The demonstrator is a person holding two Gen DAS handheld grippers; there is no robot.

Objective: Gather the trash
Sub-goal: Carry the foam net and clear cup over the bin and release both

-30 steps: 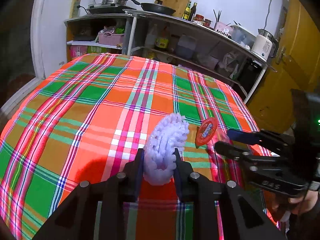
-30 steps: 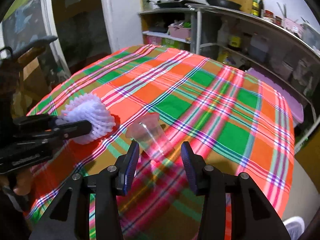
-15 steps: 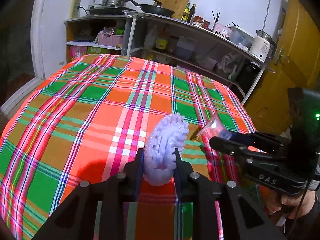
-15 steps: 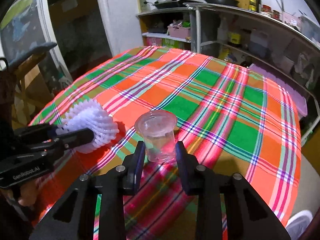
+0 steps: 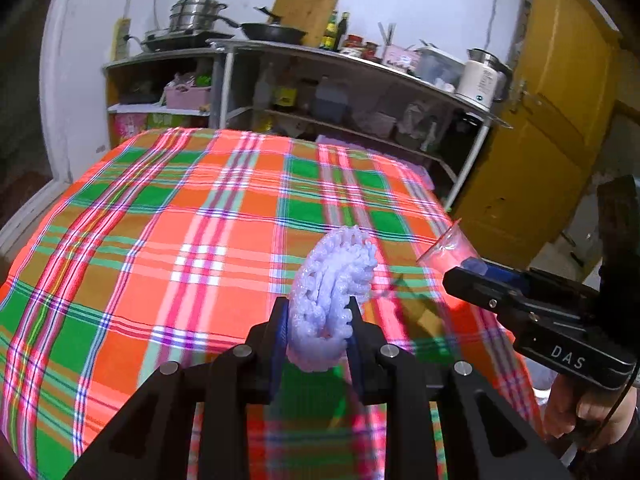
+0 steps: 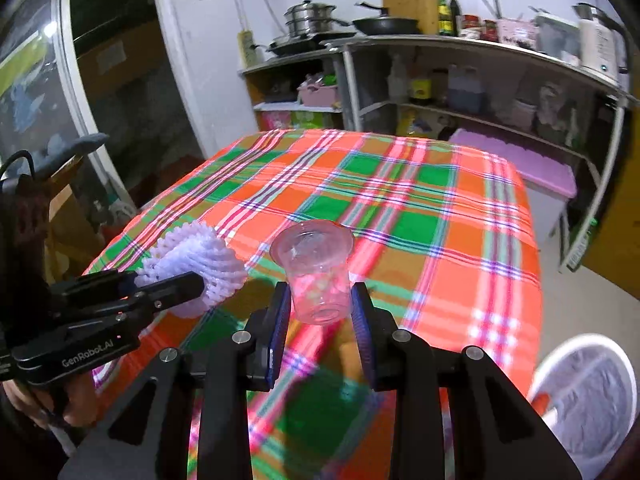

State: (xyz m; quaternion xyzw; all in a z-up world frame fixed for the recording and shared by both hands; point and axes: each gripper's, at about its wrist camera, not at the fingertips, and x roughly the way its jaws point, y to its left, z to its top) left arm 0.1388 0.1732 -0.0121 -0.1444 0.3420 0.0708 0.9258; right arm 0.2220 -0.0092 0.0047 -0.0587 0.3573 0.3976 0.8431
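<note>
My left gripper is shut on a white foam fruit net, held above the plaid-covered table. From the right wrist view the same foam net shows at the left, between the left gripper's fingers. My right gripper is shut on a clear plastic cup, upright and lifted off the cloth. In the left wrist view that cup shows at the right edge, tilted, at the tip of the right gripper.
A white bin with a liner stands on the floor at the lower right. Shelves with pans and bottles line the far wall behind the table. A yellow door is to the right. A hand holds the right gripper.
The right gripper closed on the cup, which lay on its side, stood it upright and lifted it. Both grippers rose and drew back from the table.
</note>
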